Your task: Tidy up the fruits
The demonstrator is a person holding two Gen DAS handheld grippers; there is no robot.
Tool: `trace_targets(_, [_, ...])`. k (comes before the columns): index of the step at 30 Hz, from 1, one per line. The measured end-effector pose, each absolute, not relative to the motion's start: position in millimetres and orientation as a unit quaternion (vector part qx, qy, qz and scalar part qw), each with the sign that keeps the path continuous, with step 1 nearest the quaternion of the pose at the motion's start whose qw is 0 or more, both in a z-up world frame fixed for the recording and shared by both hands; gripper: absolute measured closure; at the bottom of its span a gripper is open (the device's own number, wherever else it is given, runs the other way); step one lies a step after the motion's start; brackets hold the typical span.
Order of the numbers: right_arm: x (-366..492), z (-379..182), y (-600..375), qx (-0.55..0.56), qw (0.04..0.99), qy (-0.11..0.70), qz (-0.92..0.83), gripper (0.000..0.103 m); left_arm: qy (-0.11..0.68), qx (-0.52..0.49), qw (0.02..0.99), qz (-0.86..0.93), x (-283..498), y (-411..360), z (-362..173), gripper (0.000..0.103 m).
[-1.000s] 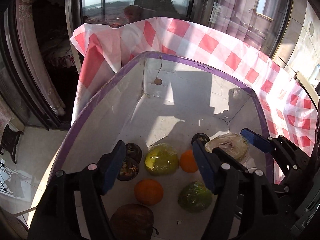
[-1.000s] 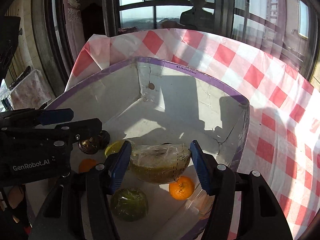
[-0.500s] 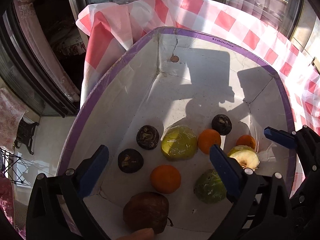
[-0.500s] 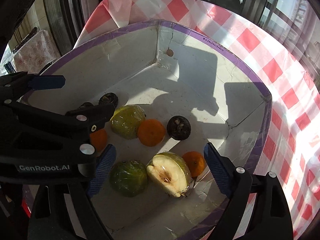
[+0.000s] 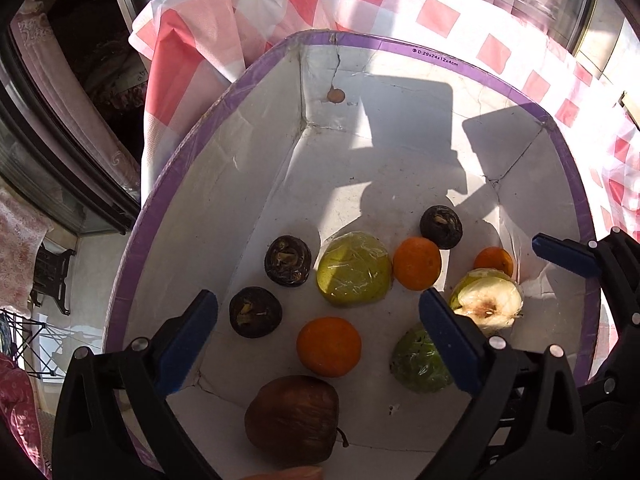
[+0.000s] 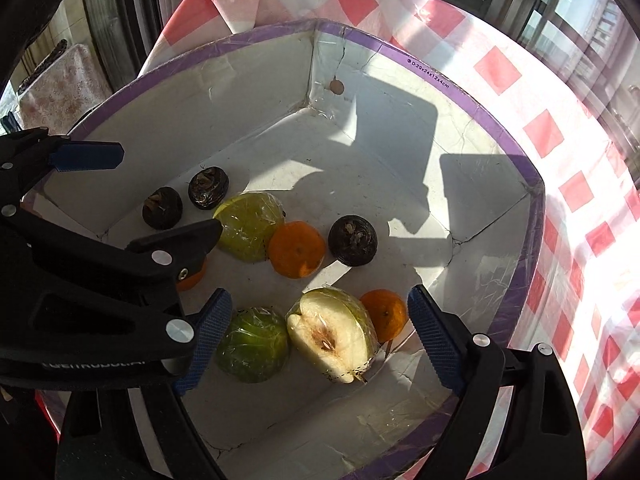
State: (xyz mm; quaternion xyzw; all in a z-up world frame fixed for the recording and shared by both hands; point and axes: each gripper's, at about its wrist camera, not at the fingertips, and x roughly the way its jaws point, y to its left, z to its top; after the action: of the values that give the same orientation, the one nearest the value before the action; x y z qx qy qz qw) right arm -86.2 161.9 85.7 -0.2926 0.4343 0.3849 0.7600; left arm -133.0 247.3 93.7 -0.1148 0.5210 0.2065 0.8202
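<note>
A white box with a purple rim (image 5: 440,58) (image 6: 452,92) holds the fruit. Inside lie three dark round fruits, three oranges, wrapped green halves and a brown apple (image 5: 292,418). A wrapped cut apple half (image 6: 334,336) (image 5: 490,300) rests cut face up beside a small orange (image 6: 384,314). My right gripper (image 6: 318,346) hangs open above that half, touching nothing. My left gripper (image 5: 320,344) is open above an orange (image 5: 329,346), with nothing between its fingers. The left gripper's arm hides part of one orange in the right wrist view.
The box stands on a red and white checked cloth (image 6: 560,128). Windows and dark frames lie beyond the table's far edge. The far half of the box floor (image 5: 380,168) is bare, crossed by shadows.
Both grippers opened wide. The right one let go of the wrapped apple half, which now lies in the box. Both cameras tilted down toward the fruit.
</note>
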Motion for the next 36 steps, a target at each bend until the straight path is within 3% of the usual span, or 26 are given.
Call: trace_targets(36, [-89.9,85.4,162.0,-0.286,0.77,0.413,0.393,0.017,0.511,-0.107,0.81,0.267,-140.8,251.8,99.6,0.002])
